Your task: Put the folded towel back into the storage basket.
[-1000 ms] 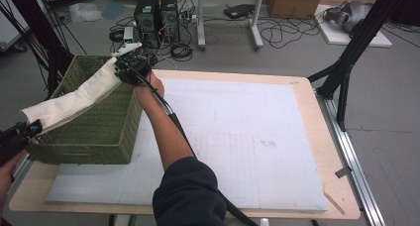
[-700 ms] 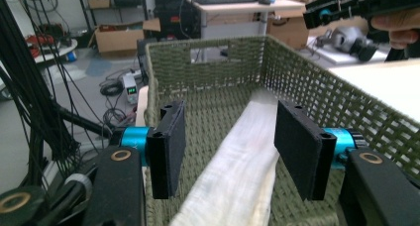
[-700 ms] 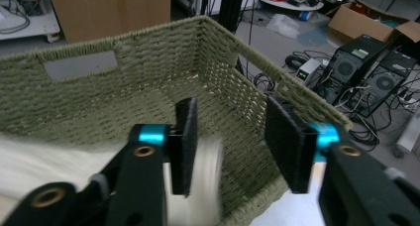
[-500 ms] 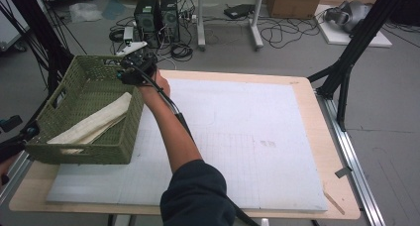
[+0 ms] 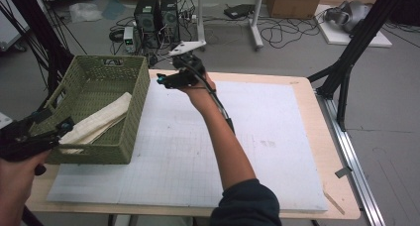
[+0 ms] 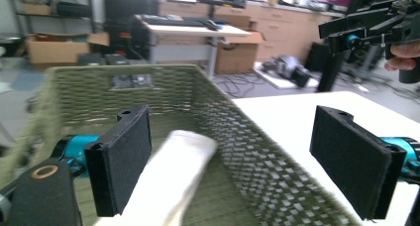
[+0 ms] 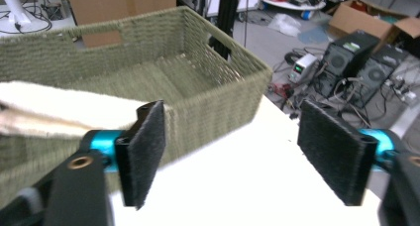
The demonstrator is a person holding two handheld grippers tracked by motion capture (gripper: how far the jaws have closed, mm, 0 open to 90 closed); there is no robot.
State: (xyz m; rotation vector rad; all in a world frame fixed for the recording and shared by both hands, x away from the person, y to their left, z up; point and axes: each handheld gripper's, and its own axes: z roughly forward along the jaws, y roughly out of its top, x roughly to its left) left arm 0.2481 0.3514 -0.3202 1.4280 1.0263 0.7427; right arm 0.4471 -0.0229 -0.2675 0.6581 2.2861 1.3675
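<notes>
A folded cream towel [image 5: 101,118] lies slantwise in the green woven basket [image 5: 132,114] at the table's left, its near end resting on the near-left rim. My left gripper [image 5: 57,129] is at that rim, open. In the left gripper view the left gripper [image 6: 237,161] has wide-apart jaws, and the towel [image 6: 171,181] lies loose beside the left pad [image 6: 121,164]. My right gripper [image 5: 168,80] hangs open above the table just right of the basket's far corner. From the right gripper [image 7: 240,151], basket [image 7: 198,82] and towel [image 7: 59,114] are ahead to the left.
A white gridded mat [image 5: 277,137] covers most of the wooden table [image 5: 337,206], bare to the right of the basket. Computers and cables [image 5: 158,15] stand on the floor beyond the far edge. A black stand leg [image 5: 346,72] rises at the table's right.
The towel, stretched between both grippers above the basket a second ago, now lies in it. Both grippers have let go. The right one has pulled back to the right.
</notes>
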